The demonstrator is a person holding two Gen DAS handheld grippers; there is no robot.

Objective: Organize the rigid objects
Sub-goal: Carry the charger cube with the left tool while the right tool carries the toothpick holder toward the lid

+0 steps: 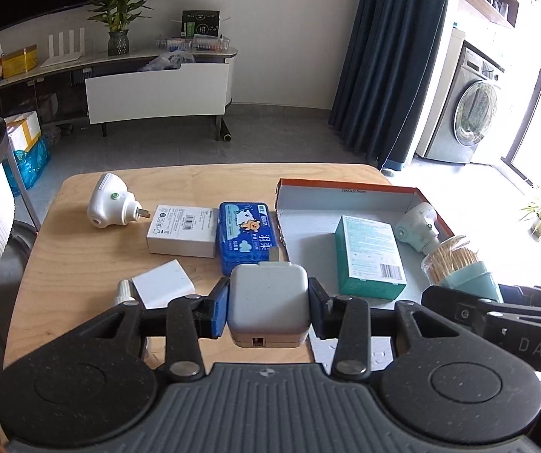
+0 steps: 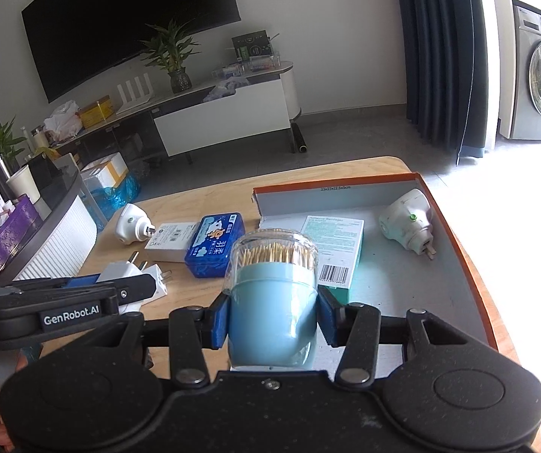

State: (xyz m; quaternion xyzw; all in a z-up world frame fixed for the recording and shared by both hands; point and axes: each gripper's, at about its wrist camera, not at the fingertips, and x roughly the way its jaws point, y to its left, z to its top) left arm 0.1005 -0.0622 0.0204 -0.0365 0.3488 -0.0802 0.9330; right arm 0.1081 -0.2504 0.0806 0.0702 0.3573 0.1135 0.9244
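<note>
Your left gripper (image 1: 269,306) clamps the grey charger (image 1: 268,300); your right gripper (image 2: 272,317) clamps the toothpick jar (image 2: 272,294). Both hang above the table (image 1: 93,260), probably bound for the orange-rimmed box (image 2: 455,226) holding 2 items.

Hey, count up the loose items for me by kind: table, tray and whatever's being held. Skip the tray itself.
White plug-in devices: 2, one on the table, one in the tray.
Small boxes: 3, white, blue, teal.
Chargers: 3, grey held, two white partly hidden.
Toothpick jar: 1.
Total: 9.
</note>
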